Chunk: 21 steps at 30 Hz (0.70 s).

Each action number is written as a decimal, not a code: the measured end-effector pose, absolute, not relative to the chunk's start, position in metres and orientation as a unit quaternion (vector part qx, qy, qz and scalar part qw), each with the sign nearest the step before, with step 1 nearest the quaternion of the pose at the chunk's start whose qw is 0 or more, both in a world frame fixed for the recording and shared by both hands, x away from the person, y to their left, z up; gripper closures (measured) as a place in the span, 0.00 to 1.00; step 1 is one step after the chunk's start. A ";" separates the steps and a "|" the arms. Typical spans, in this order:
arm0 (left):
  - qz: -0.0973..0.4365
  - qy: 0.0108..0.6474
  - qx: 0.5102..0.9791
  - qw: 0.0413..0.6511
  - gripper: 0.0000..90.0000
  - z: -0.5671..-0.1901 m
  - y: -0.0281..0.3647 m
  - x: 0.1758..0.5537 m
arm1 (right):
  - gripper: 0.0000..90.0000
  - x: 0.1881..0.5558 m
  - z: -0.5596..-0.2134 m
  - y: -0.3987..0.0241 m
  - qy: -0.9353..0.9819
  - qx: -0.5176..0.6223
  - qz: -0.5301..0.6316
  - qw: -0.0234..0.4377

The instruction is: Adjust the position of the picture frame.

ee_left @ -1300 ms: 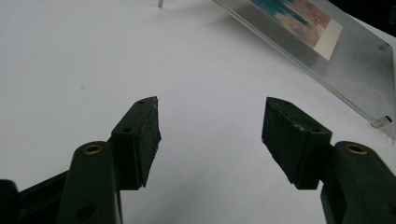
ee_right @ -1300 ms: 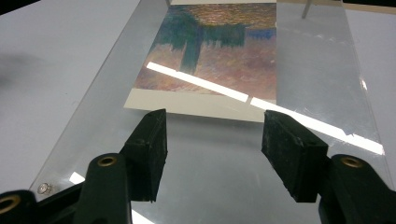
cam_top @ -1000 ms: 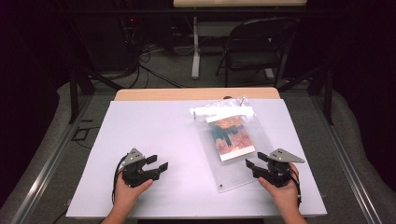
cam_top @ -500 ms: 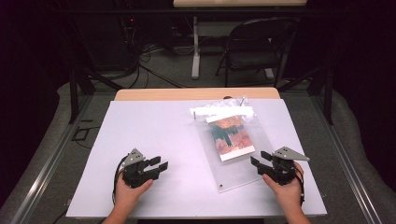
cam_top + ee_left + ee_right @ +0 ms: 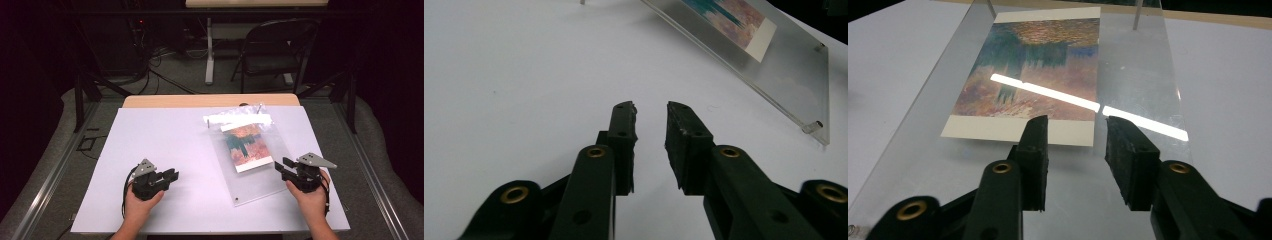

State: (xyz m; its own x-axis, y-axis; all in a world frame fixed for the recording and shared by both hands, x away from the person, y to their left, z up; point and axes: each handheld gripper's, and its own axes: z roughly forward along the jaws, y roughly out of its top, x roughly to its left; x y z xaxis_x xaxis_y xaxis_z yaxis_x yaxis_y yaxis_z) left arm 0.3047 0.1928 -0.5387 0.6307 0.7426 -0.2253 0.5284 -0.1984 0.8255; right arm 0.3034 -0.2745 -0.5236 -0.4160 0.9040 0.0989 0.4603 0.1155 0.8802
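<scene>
**Clear acrylic, matt black plastic, white bench top**

The acrylic frame (image 5: 1128,65) just ahead of the right gripper (image 5: 1074,131) is clear, glossy plastic, smooth enough to throw back a sharp white streak of light. Inside it lies a paper print (image 5: 1040,70) with a matt painted picture and plain cream borders. Both grippers are matt black plastic with brass-coloured rivets; the left gripper (image 5: 650,116) has pads with a rough, chipped face. Under them the bench (image 5: 165,135) is smooth, matt white, with a bare wooden strip (image 5: 200,101) along the far edge.
</scene>
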 end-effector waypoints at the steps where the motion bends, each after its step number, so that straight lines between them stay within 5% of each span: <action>1: 0.108 0.414 0.767 0.477 0.85 -0.539 0.189 0.306 | 0.69 0.304 -0.524 -0.276 0.704 0.485 0.460 0.240; 14: 0.119 0.400 0.772 0.480 0.96 -0.534 0.186 0.302 | 0.99 0.310 -0.527 -0.201 0.745 0.428 0.479 0.177; 21: 0.132 0.397 0.775 0.474 0.93 -0.533 0.191 0.300 | 1.00 0.319 -0.544 -0.128 0.801 0.378 0.438 0.155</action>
